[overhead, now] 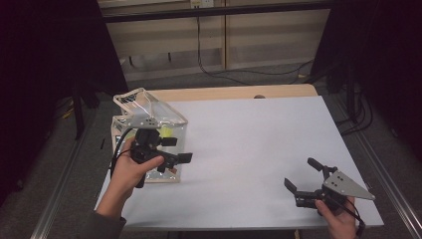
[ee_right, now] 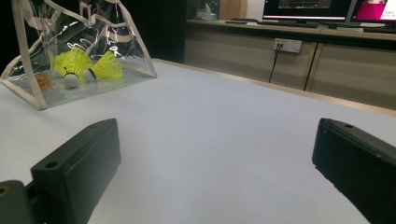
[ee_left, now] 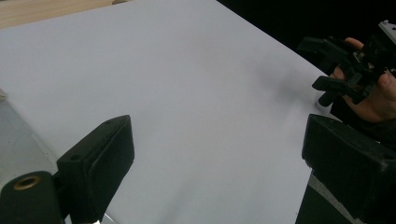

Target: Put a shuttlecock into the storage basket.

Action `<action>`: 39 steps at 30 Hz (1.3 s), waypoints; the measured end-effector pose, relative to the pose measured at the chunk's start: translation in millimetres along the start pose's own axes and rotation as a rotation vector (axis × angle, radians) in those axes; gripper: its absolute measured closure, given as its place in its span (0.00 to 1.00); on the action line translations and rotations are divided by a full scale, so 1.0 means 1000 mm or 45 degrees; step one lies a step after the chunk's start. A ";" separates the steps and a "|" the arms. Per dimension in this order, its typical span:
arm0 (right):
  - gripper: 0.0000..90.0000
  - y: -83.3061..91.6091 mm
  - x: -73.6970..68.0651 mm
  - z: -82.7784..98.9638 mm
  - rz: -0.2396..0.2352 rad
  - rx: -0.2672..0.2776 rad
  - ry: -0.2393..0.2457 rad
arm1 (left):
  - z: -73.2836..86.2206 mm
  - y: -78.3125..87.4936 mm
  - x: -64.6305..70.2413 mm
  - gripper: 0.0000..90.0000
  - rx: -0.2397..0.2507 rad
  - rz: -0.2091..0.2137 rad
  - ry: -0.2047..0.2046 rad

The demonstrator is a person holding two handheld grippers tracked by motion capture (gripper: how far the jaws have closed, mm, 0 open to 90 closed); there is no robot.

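A clear plastic pouch [overhead: 149, 117] with pale trim stands at the left of the white table [overhead: 249, 134]. In the right gripper view the pouch [ee_right: 116, 42] holds two yellow shuttlecocks [ee_right: 74, 65] [ee_right: 106, 67]. My left gripper [overhead: 178, 149] hovers just in front of the pouch, pointing right. Its jaws are open with only bare table between them [ee_left: 217, 128]. My right gripper [overhead: 302, 174] sits near the front right corner, open and holding nothing [ee_right: 217, 128]. It faces across the table toward the pouch. The left gripper view also shows that right gripper [ee_left: 317, 65] in a hand.
A wooden strip [overhead: 234, 92] runs along the table's far edge. Beyond it lie cables [overhead: 224, 74] on the floor and pale cabinets [overhead: 268, 35]. Monitors [ee_right: 308, 7] sit on a counter in the right gripper view. Metal rails [overhead: 388, 164] flank the table.
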State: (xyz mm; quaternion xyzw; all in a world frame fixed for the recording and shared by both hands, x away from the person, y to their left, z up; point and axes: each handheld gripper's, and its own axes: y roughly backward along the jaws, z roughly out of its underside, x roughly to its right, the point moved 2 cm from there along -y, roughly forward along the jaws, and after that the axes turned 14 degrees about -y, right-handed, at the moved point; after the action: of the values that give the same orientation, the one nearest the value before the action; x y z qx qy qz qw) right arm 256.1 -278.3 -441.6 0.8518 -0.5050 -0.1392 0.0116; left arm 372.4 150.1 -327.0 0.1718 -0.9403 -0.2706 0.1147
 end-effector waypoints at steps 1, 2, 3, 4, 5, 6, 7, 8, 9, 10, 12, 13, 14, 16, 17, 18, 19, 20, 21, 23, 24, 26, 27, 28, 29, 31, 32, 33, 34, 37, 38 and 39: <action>0.01 0.000 0.000 0.000 0.000 0.000 0.000 | 0.001 0.000 0.000 0.10 0.004 0.002 0.003; 0.01 0.000 0.000 0.000 -0.002 0.001 -0.001 | 0.002 -0.001 0.000 0.10 -0.002 0.006 0.001; 0.01 0.000 0.000 0.000 -0.002 0.001 0.000 | 0.003 -0.001 0.001 0.10 -0.001 0.007 -0.003; 0.01 0.000 0.000 0.000 -0.001 0.000 0.000 | 0.004 -0.002 0.001 0.10 -0.005 0.011 -0.005; 0.01 0.000 0.000 0.000 -0.002 0.001 0.000 | 0.005 -0.002 0.001 0.10 -0.006 0.014 -0.004; 0.01 0.000 0.000 0.000 -0.003 0.000 0.001 | 0.006 -0.002 0.001 0.10 -0.010 0.020 -0.008; 0.01 0.000 0.000 0.000 -0.002 -0.001 0.002 | 0.007 -0.002 0.002 0.10 -0.012 0.018 -0.010; 0.01 0.000 0.000 0.000 -0.003 -0.001 0.002 | 0.008 -0.002 0.002 0.10 -0.015 0.024 -0.011; 0.01 0.000 0.000 0.000 -0.003 -0.003 0.002 | 0.010 -0.003 0.002 0.10 -0.016 0.026 -0.012; 0.01 0.000 0.000 0.000 -0.003 -0.003 0.002 | 0.011 -0.003 0.002 0.10 -0.024 0.030 -0.012; 0.01 0.000 0.000 0.000 -0.002 0.001 0.001 | 0.013 -0.004 0.002 0.10 -0.025 0.032 -0.019; 0.01 0.000 0.000 0.000 -0.001 0.002 -0.001 | 0.014 -0.004 0.002 0.09 -0.025 0.034 -0.025; 0.01 0.000 0.000 0.000 0.003 0.001 -0.003 | 0.015 -0.004 0.002 0.09 -0.023 0.036 -0.023; 0.01 0.001 0.000 0.000 0.002 0.001 -0.003 | 0.017 -0.004 0.002 0.09 -0.022 0.033 -0.023; 0.01 0.001 0.001 0.000 0.003 0.000 -0.001 | 0.018 -0.004 0.002 0.09 -0.027 0.037 -0.028; 0.01 0.000 0.001 0.000 0.003 0.000 0.000 | 0.019 -0.004 0.003 0.09 -0.027 0.036 -0.028; 0.01 0.000 0.001 0.000 0.001 -0.001 0.000 | 0.020 -0.004 0.003 0.09 -0.032 0.033 -0.040; 0.01 0.000 0.000 0.000 0.002 -0.001 0.000 | 0.021 -0.004 0.003 0.09 -0.034 0.035 -0.040; 0.01 0.000 0.000 0.000 0.000 -0.001 0.001 | 0.022 -0.004 0.003 0.09 -0.038 0.034 -0.044; 0.01 0.000 0.000 0.000 0.000 -0.003 0.001 | 0.023 -0.004 0.003 0.09 -0.043 0.035 -0.044; 0.01 0.000 0.000 0.000 0.001 -0.003 0.000 | 0.023 -0.004 0.003 0.09 -0.042 0.037 -0.046; 0.01 0.000 0.000 0.000 0.000 -0.001 -0.001 | 0.024 -0.004 0.003 0.09 -0.043 0.037 -0.051; 0.01 0.000 0.000 0.000 0.000 -0.003 -0.001 | 0.024 -0.004 0.003 0.09 -0.045 0.038 -0.052; 0.01 0.000 0.000 0.000 0.000 -0.002 -0.001 | 0.025 -0.004 0.002 0.09 -0.045 0.041 -0.055; 0.01 0.000 0.000 0.000 0.000 -0.002 -0.001 | 0.025 -0.004 0.003 0.09 -0.042 0.038 -0.053; 0.01 0.000 0.000 0.001 0.000 -0.003 -0.002 | 0.026 -0.003 0.003 0.09 -0.046 0.040 -0.056; 0.01 0.000 0.000 0.001 -0.001 -0.003 -0.001 | 0.027 -0.003 0.003 0.09 -0.041 0.044 -0.055; 0.01 0.000 0.000 0.001 0.000 -0.003 -0.001 | 0.027 -0.003 0.003 0.09 -0.039 0.045 -0.055; 0.01 0.000 0.000 0.001 0.000 -0.002 -0.003 | 0.028 -0.002 0.002 0.09 -0.045 0.044 -0.059; 0.01 0.000 0.000 0.001 0.000 -0.003 -0.002 | 0.030 -0.002 0.002 0.09 -0.046 0.044 -0.057; 0.01 0.000 0.000 0.001 -0.002 -0.004 -0.002 | 0.031 -0.002 0.002 0.09 -0.041 0.044 -0.058; 0.01 0.000 0.000 0.001 -0.004 -0.005 0.000 | 0.031 -0.001 0.002 0.09 -0.043 0.045 -0.056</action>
State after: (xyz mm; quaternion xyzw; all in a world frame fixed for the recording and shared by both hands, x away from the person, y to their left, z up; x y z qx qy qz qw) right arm 256.3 -278.2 -442.4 0.8525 -0.5034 -0.1403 0.0131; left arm 361.5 163.3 -353.3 0.1471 -0.9407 -0.2883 0.1016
